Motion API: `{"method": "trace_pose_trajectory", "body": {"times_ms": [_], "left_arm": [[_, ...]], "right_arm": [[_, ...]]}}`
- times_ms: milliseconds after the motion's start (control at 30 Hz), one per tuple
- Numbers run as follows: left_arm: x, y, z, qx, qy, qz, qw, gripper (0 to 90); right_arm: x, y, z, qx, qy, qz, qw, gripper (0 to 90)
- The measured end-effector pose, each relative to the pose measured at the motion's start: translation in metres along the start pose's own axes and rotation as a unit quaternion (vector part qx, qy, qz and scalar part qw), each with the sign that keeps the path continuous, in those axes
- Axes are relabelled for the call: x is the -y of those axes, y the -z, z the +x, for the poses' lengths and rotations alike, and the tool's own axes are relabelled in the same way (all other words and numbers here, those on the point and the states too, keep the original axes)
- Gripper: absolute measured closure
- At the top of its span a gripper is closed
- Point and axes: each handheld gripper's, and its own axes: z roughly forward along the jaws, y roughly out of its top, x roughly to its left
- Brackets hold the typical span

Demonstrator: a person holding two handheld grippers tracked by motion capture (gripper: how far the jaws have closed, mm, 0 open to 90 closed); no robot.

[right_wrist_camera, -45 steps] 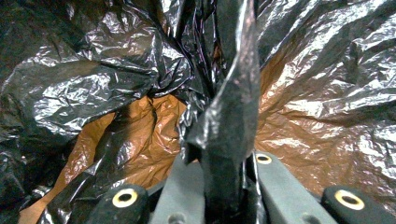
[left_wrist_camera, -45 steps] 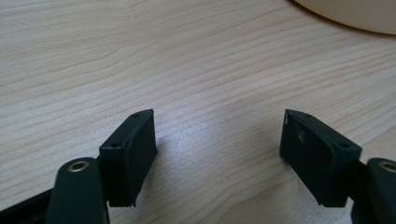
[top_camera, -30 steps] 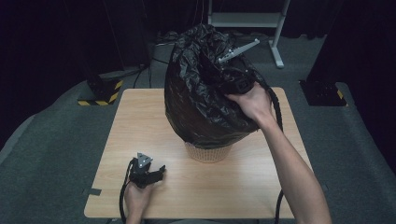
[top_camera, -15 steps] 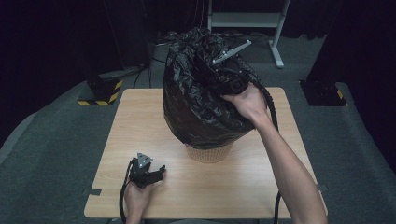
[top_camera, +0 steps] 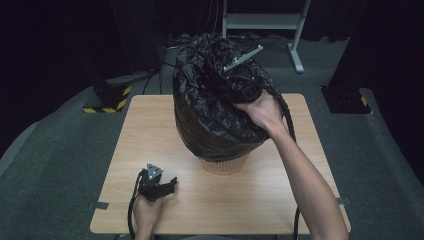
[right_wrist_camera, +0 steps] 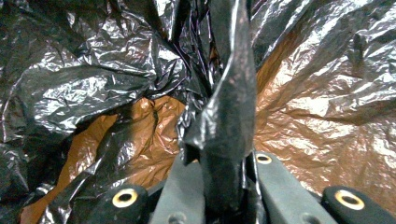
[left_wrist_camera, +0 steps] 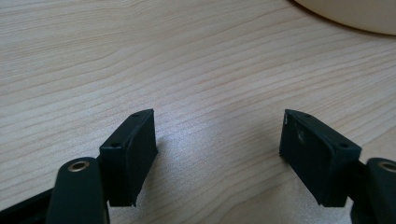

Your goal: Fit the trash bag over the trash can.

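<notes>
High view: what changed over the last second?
Little. The right hand-held gripper stays clamped on a fold of the black bin bag, and the bunched top has shifted slightly towards the left of the high view with it. Unchanged: the bag still drapes over the wicker basket, and the left hand-held gripper rests open on the wooden table.
</notes>
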Motion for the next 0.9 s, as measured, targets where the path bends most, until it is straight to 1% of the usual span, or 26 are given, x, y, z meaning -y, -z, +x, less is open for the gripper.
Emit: {"method": "trace_pose_trajectory", "body": {"times_ms": [333,500,900], "left_arm": [[0.0,0.0,0.0,0.0,0.0,0.001,1.0,27.3],[0.0,0.0,0.0,0.0,0.0,0.001,1.0,27.3],[0.0,0.0,0.0,0.0,-0.001,0.0,1.0,27.3]], "right_arm": [[0.003,-0.009,-0.003,-0.001,-0.008,0.01,0.9999,89.0],[0.003,-0.013,-0.003,-0.003,-0.005,0.012,0.9999,89.0],[0.004,-0.022,-0.003,-0.007,-0.006,0.027,0.9996,89.0]]}}
